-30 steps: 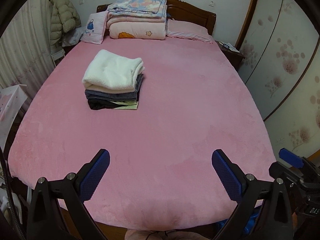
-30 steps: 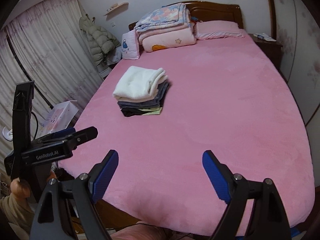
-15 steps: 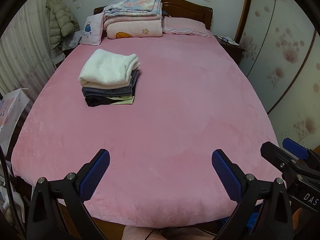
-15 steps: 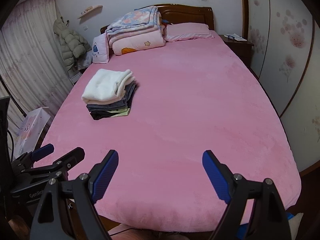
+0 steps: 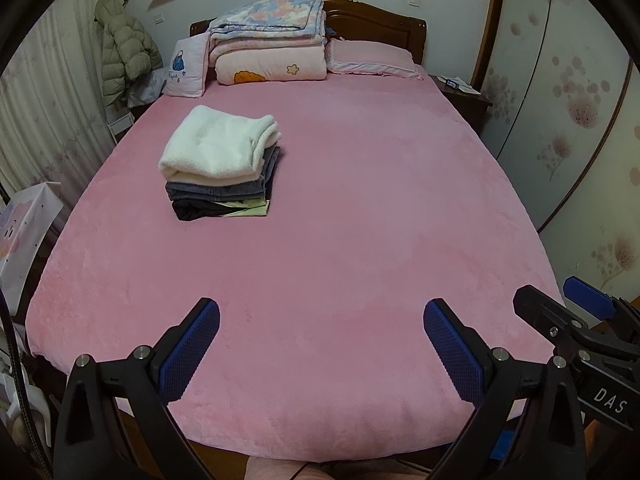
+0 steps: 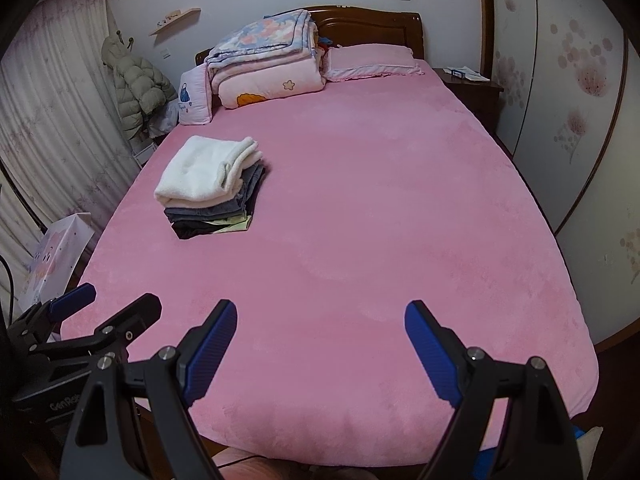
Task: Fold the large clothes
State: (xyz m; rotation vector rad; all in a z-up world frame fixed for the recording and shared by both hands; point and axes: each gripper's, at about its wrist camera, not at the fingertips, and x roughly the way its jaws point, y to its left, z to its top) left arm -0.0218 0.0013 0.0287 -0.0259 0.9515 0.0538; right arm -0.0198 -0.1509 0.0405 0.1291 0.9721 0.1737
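Note:
A stack of folded clothes lies on the left half of the pink bed, with a white fleece garment on top and grey, black and pale green pieces under it. It also shows in the right wrist view. My left gripper is open and empty above the foot of the bed. My right gripper is open and empty too, and shows at the right edge of the left wrist view. The left gripper shows at the lower left of the right wrist view.
Folded quilts and pillows lie at the headboard. A nightstand and a wardrobe stand to the right. A puffy coat, curtains and a white bag are at the left.
Both grippers have drawn back from the bed and risen, so more of the foot edge and headboard shows. The right view swung rightward. Both stay open and the stack has not moved.

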